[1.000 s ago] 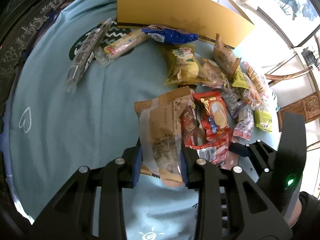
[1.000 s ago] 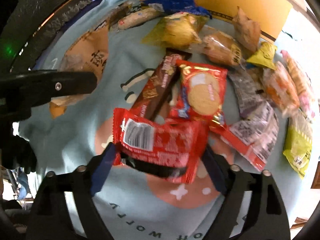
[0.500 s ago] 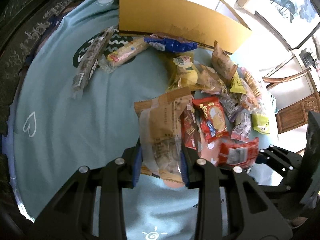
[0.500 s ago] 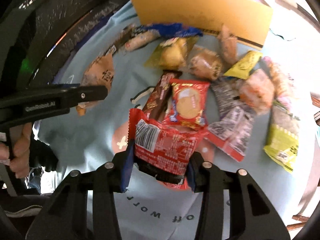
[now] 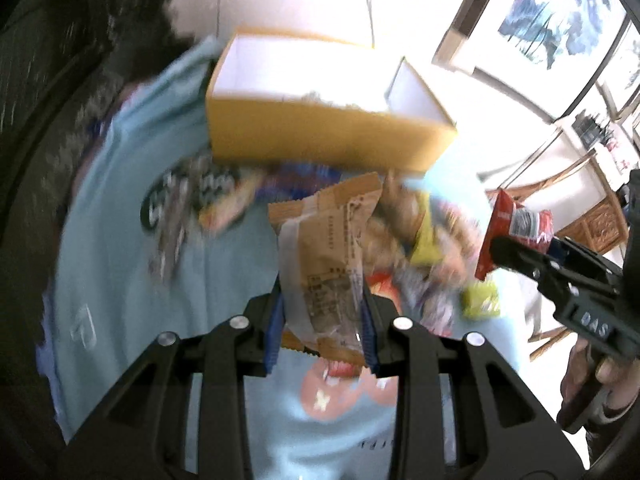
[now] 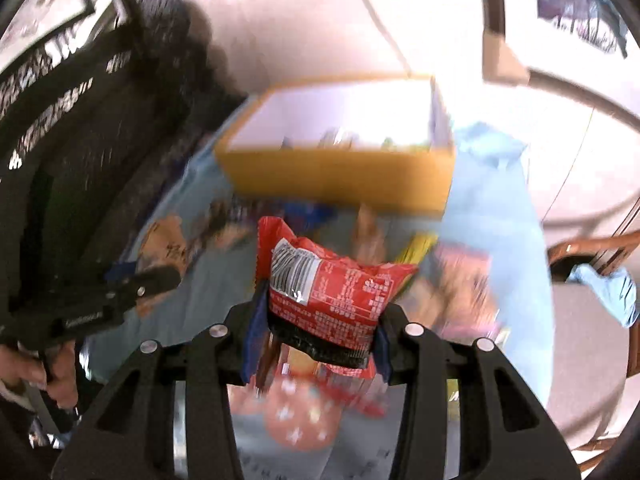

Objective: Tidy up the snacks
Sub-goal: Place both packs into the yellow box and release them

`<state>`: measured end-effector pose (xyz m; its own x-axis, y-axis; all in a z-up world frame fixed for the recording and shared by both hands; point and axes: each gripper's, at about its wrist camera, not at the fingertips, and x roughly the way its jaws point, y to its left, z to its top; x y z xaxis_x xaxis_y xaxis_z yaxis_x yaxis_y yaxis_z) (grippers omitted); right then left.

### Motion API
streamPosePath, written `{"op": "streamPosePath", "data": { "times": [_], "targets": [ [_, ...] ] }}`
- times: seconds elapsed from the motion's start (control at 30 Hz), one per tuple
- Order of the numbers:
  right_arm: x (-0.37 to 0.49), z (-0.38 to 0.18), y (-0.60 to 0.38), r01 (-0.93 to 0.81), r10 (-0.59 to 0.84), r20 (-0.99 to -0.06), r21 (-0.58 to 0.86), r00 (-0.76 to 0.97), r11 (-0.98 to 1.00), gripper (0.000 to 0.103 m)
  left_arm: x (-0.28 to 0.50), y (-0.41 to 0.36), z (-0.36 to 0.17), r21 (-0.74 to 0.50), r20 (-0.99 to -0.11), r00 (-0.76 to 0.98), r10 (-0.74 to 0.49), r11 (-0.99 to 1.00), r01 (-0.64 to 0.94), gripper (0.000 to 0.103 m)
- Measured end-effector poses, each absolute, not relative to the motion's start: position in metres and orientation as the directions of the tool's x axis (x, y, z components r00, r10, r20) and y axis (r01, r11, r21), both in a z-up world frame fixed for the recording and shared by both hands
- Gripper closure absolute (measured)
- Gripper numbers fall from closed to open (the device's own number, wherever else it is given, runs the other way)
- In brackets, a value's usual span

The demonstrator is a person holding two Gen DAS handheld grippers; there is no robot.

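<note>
The bench (image 5: 132, 280), covered by a pale blue printed cloth, is seen from higher up than a second ago: both tools have been raised off it, and the open yellow cardboard box with a white inside (image 5: 328, 136) now shows its interior in both views, where only its outer wall was seen before. A few packets appear to lie inside already, though blur hides what they are. The heap of loose snack packets (image 5: 432, 248) is left on the cloth in front of the box.

The left tool (image 5: 323, 316) is clamped on a tan paper-and-clear-film snack packet (image 5: 328, 256), carried upright above the cloth. The right tool (image 6: 316, 336) has just been closing: a second ago its jaws stood wide around a red foil snack packet (image 6: 332, 292) lying on the cloth; that packet is now pinched between the pads and lifted clear.

Two packets are thus judged to be picked up and on their way to the box; the drop into it is not yet done, and most of the heap remains to be sorted.
</note>
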<state>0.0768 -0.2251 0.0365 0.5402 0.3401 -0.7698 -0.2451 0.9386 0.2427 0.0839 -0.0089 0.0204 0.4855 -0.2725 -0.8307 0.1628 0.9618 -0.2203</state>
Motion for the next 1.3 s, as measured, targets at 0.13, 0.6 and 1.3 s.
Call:
{"op": "streamPosePath", "data": {
  "times": [0.13, 0.6, 1.3],
  "targets": [
    [0.116, 0.06, -0.232, -0.221, 0.344, -0.728, 0.263, 0.594, 0.939, 0.058, 0.119, -0.015, 0.048, -0.223, -0.8, 0.534, -0.273, 0.962, 0.157, 0.071],
    [0.253, 0.038, -0.233, -0.127, 0.267, -0.743, 0.241, 0.614, 0.962, 0.058, 0.27, -0.024, 0.053, -0.217, -0.807, 0.538, -0.244, 0.969, 0.113, 0.07],
    [0.193, 0.005, -0.271, -0.053, 0.216, -0.773, 0.231, 0.596, 0.971, 0.036, 0.212, 0.001, 0.01, -0.169, -0.846, 0.509, -0.159, 0.985, 0.027, 0.008]
  ]
}}
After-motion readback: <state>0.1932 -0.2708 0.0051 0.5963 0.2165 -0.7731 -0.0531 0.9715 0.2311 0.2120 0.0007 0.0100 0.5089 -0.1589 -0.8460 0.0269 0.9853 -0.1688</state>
